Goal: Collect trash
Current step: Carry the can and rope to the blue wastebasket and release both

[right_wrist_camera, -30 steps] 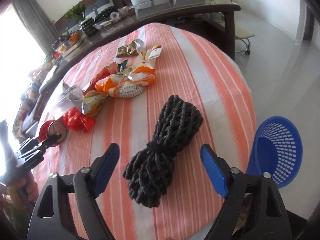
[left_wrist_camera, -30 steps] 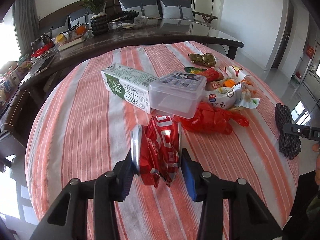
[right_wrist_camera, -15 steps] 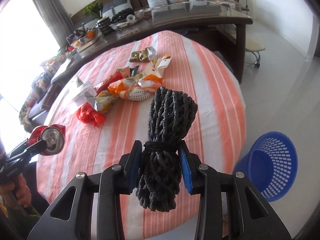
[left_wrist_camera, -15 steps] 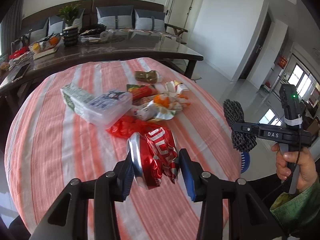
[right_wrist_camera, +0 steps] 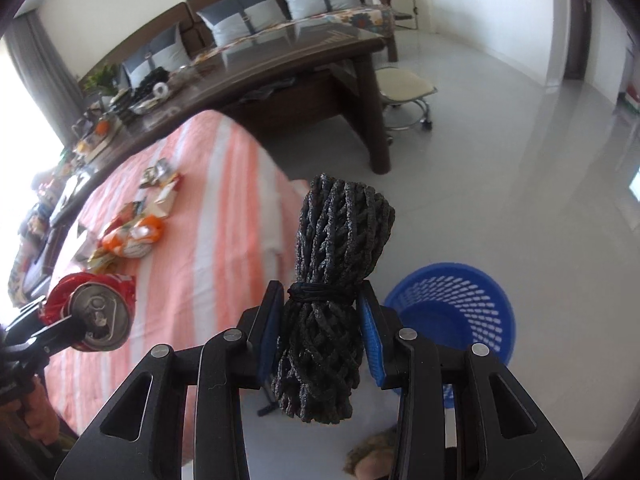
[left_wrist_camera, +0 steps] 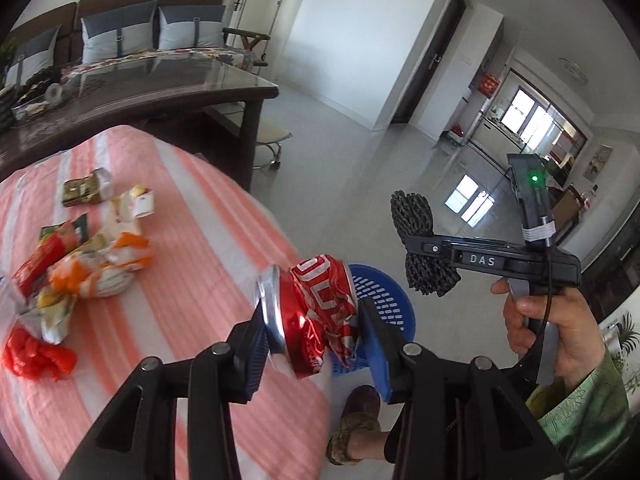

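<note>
I had a piece of trash in each claw, and both were off the desk (left_wrist_camera: 168, 312) and on the way to the bin. My left claw (left_wrist_camera: 316, 338) was squeezed tight on the crushed red can (left_wrist_camera: 316, 312), one pad on its silver top and the other on its crumpled end. In the left view the can hung past the edge of the desk, with the blue basket (left_wrist_camera: 384, 304) showing just behind it on the floor. My right claw (right_wrist_camera: 320, 320) was shut on the black rope bundle (right_wrist_camera: 332, 280); its jaws had just been closing, and the bundle sat pinched between the pads at its tied middle, standing up on end. From the right view the blue basket (right_wrist_camera: 452, 312) was low and off to the right of the bundle, so I did not think the rope was over the hole yet. I judged this to be the carry step, with nothing dropped yet. Next, I thought each claw needed to get right over the open top of the basket and only then let go, one at a time so they did not bump. More trash lay on the desk: the orange and white wrappers (left_wrist_camera: 100, 268), a red plastic scrap (left_wrist_camera: 36, 360) and a small gold packet (left_wrist_camera: 84, 192) farther back.
</note>
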{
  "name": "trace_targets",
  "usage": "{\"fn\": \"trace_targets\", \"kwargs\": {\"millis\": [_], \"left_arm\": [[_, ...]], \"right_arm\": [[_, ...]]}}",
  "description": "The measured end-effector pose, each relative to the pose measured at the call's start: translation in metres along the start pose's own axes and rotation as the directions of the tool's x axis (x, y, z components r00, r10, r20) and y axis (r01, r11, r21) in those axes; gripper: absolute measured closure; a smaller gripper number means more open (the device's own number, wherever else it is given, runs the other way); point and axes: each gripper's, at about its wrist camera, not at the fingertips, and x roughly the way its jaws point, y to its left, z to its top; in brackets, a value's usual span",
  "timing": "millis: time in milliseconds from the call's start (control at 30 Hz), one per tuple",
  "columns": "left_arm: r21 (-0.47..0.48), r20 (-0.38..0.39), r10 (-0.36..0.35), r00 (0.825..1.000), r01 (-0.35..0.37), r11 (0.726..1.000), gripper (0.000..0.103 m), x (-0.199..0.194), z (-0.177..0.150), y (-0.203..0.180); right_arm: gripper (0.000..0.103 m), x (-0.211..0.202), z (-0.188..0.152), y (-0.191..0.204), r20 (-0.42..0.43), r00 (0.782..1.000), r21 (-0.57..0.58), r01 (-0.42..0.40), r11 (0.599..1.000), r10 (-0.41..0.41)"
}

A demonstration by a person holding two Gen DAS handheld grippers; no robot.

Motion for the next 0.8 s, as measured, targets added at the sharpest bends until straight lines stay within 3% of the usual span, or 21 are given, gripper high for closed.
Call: {"fn": "trace_targets", "kwargs": {"millis": [233, 400, 600, 800], "left_arm": [[0.036, -0.086, -0.083, 0.993, 0.086, 0.996, 0.060, 0.092, 0.024, -0.054], [0.028, -0.152, -0.095, 0.984, 0.100, 0.995, 0.060, 0.159, 0.029, -0.070], [0.009, -0.202, -0.121, 0.972, 0.125, 0.992, 0.059, 0.216, 0.030, -0.083], [-0.018, -0.229, -0.145, 0.963, 0.144, 0.989, 0.058, 0.244, 0.026, -0.084]], "right_arm": [[0.064, 0.022, -0.002, -0.087, -0.075, 0.987, 0.040, 0.148, 0.988, -0.145], [0.064, 0.039, -0.016, -0.127, -0.076, 0.982, 0.099, 0.179, 0.979, -0.172], [0.063, 0.054, -0.026, -0.171, -0.113, 0.982, 0.185, 0.168, 0.968, -0.148], [0.062, 0.060, -0.030, -0.200, -0.109, 0.991, 0.273, 0.110, 0.956, -0.083]]}}
